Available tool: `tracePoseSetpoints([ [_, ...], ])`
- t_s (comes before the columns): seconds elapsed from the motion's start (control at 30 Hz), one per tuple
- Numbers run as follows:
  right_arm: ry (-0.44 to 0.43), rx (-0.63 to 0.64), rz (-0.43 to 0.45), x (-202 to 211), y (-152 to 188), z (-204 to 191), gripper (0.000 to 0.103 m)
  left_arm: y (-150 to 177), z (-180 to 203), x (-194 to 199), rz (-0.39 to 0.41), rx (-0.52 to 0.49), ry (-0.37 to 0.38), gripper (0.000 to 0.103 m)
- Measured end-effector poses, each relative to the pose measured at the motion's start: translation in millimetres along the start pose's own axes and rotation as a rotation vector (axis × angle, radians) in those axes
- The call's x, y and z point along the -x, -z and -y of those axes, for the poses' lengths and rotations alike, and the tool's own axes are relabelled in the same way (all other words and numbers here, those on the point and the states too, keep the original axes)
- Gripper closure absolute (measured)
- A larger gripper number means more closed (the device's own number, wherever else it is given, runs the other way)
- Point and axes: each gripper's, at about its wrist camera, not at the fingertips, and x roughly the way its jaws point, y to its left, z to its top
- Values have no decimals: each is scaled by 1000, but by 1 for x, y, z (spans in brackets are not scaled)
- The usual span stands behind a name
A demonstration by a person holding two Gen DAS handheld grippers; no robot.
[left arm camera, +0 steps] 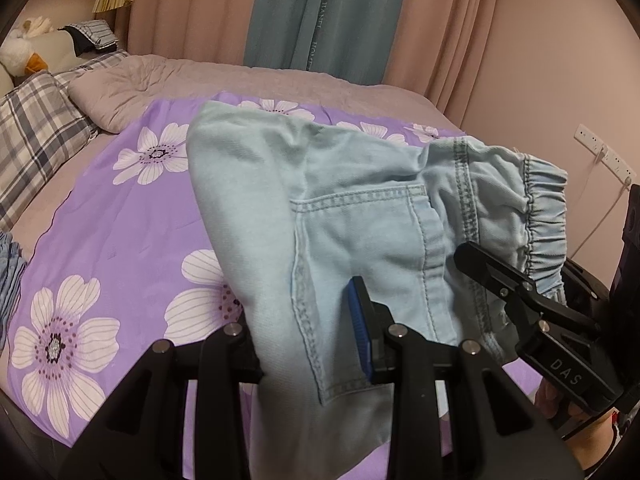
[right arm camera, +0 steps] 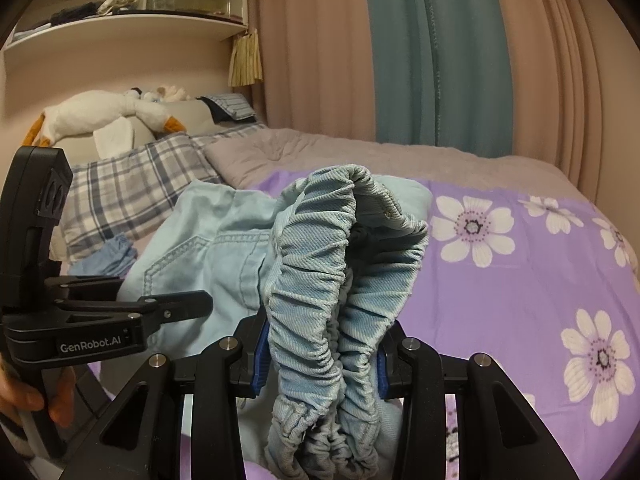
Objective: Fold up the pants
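Note:
Light blue denim pants [left arm camera: 360,216] are held up over a purple flowered sheet [left arm camera: 120,208] on a bed. In the left wrist view my left gripper [left arm camera: 308,344] is shut on the cloth below the back pocket; only its right blue-padded finger [left arm camera: 362,336] shows, the other is under the fabric. My right gripper [right arm camera: 320,360] is shut on the bunched elastic waistband [right arm camera: 316,280], which loops above and hangs below its fingers. The right gripper also shows at the waistband in the left wrist view [left arm camera: 532,300]. The left gripper shows at the left of the right wrist view [right arm camera: 188,306].
Plaid pillows [left arm camera: 36,120] and a grey quilt [left arm camera: 128,88] lie at the head of the bed, with a plush goose [right arm camera: 100,116] behind. Another blue garment [right arm camera: 108,260] lies by the pillows. Curtains [left arm camera: 320,12] hang behind; a wall socket [left arm camera: 600,152] is at right.

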Motion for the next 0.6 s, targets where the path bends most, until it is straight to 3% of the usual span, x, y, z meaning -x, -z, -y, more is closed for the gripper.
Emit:
tracePoseSetpoints([
  [0.6,22,-19,-33,-55,-18,17,62,-34,-11,-58,-30,-3,-16,72],
])
